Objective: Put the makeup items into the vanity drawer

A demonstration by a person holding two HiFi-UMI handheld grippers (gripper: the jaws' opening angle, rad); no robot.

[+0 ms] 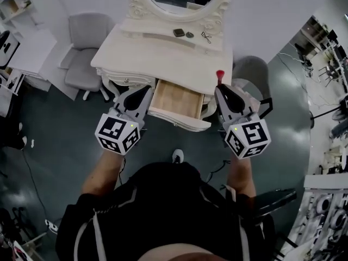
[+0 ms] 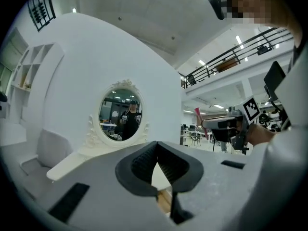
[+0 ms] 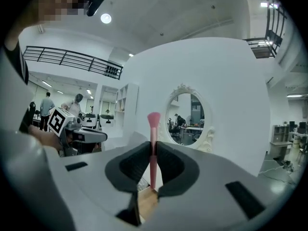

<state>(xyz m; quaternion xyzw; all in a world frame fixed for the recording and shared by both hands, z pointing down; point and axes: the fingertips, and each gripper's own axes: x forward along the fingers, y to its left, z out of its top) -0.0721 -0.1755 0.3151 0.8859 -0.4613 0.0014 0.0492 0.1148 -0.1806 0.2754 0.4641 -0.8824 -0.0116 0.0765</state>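
Finds the right claw [image 3: 153, 146] clamped on a pink makeup brush [image 3: 153, 123], with the handle pinched between the pads and the bristle head upright above the jaw tips. Finds the left claw [image 2: 157, 146] closed tip to tip, with nothing between the pads.

Places the vanity drawer [image 1: 176, 99] pulled open, lying between the two claws and slightly ahead of them, just left of the right claw's tips and just right of the left claw's. Sees only bare wood in the visible part of the drawer, with no item inside.

Counts three small items on the vanity shelf [image 1: 152, 36], well beyond both claws: a dark compact [image 1: 178, 32], a small round piece [image 1: 189, 35] beside it, and a wiry tool [image 1: 206, 36], possibly an eyelash curler.

Judges the task to be at an early stage, with the drawer open, one item in hand near it and none deposited. Lists as outstanding: bringing the brush over the drawer and releasing it there, then fetching the three shelf items in turn. Flags a possible tilt or roll of the thin-handled brush on release.
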